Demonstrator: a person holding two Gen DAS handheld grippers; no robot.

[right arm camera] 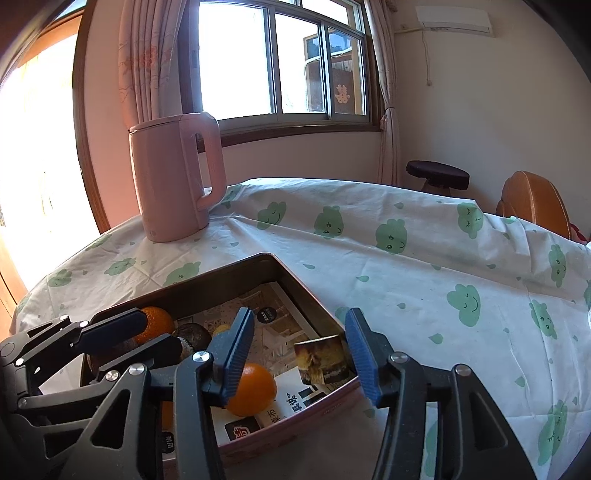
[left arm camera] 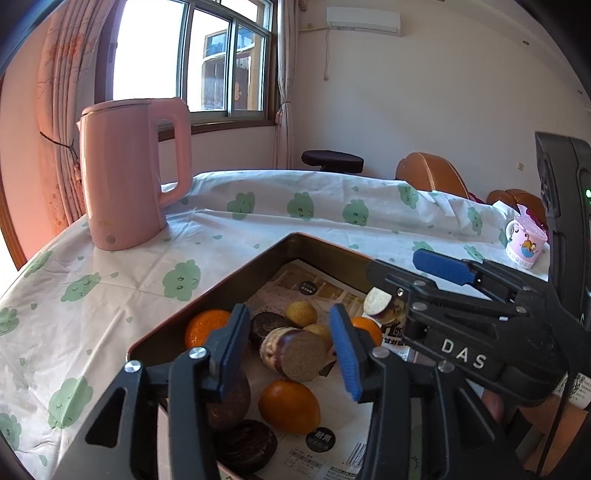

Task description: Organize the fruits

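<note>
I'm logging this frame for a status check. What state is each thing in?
Left tool: open, holding nothing, over the tray.
Right tool: open, holding nothing.
Tray: holds the fruits.
Oranges: loose in the tray.
Kettle: upright, lid shut.
Mug: upright on the tablecloth.

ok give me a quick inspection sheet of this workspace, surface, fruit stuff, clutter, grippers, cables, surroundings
Surface: table under a white tablecloth with green cloud prints, wrinkled.
Job's things: metal tray lined with printed paper, holding oranges, dark round fruits, small yellow fruits and a cut tuber-like piece.
Clutter: pink kettle upright beyond the tray; cartoon mug at far right.
Grippers: left gripper open over the tray, holding nothing; right gripper open at the tray's right edge, holding nothing.
Cables: nothing seen on the table.
Surroundings: window, curtains, air conditioner, dark stool, brown chair.
</note>
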